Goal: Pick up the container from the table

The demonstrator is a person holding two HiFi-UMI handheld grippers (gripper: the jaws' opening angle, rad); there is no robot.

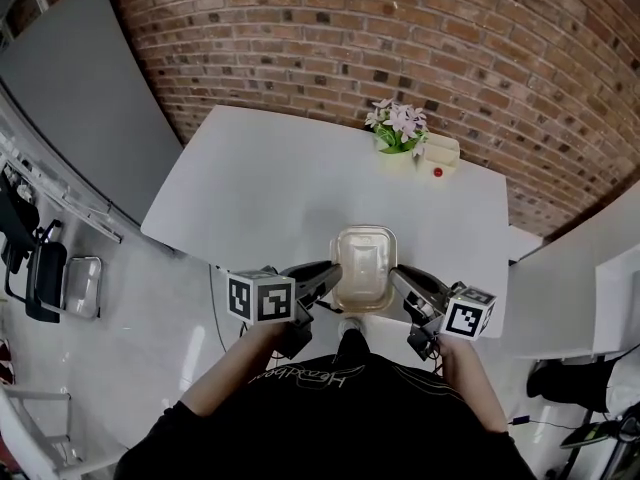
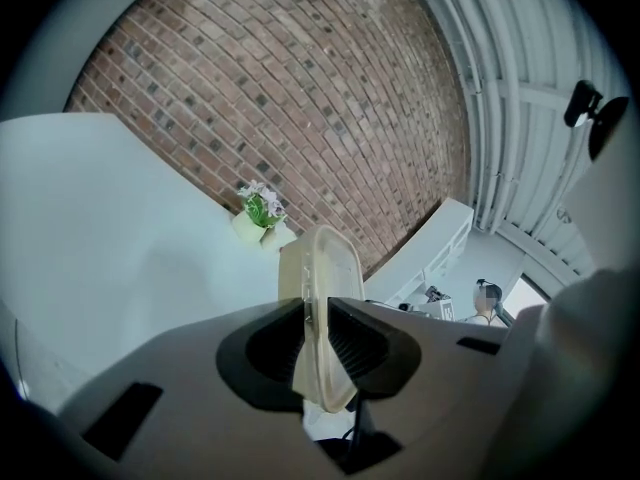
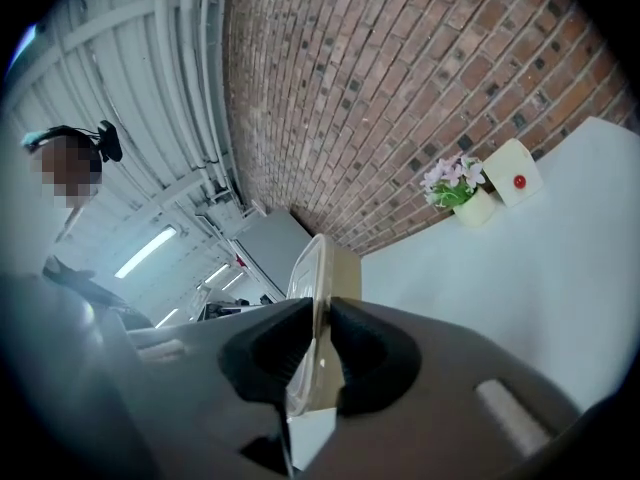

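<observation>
A beige lidded container (image 1: 363,267) hangs in the air above the near edge of the white table (image 1: 270,188). My left gripper (image 1: 325,280) is shut on its left rim and my right gripper (image 1: 402,282) is shut on its right rim. In the left gripper view the container (image 2: 322,278) stands edge-on with its rim pinched between the dark pads (image 2: 352,340) of the left gripper (image 2: 315,336). In the right gripper view the container's (image 3: 322,268) rim is clamped the same way by the right gripper (image 3: 322,353).
A small pot of pink flowers (image 1: 397,131) and a cream box with a red button (image 1: 440,155) stand at the table's far edge against the brick wall. A grey panel (image 1: 80,108) leans at the left. A white counter (image 1: 590,288) lies to the right.
</observation>
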